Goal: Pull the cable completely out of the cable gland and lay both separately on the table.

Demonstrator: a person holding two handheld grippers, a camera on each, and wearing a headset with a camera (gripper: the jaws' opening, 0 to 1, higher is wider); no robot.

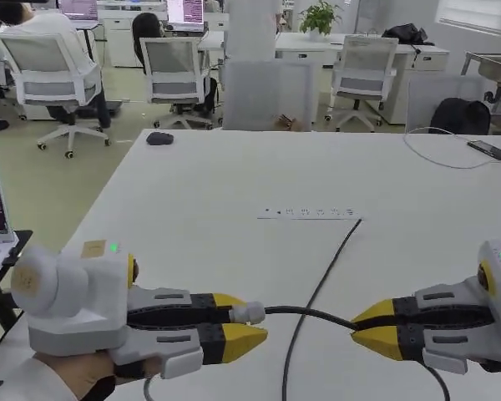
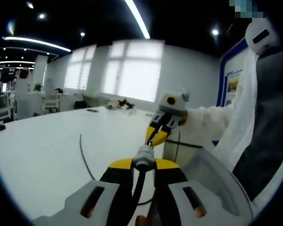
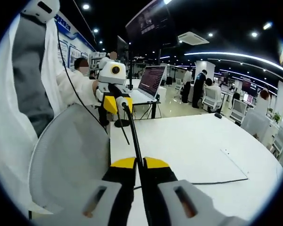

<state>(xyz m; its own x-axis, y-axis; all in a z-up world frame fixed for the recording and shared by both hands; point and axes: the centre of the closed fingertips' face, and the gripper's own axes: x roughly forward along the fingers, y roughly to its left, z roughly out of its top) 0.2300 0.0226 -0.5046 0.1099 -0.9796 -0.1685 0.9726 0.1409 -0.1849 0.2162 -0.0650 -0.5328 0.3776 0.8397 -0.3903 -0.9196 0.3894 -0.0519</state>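
You have the broad white surface ahead of you, and both grippers are low near its front edge, tips facing each other a short way apart. Your left gripper has its jaws clamped on the cable gland, and your right gripper has its jaws pressed together on the black cable. The cable bridges the gap between the two, another stretch lies on the surface running away from you, and the small pale gland sits on the cable at the left jaws' tips.
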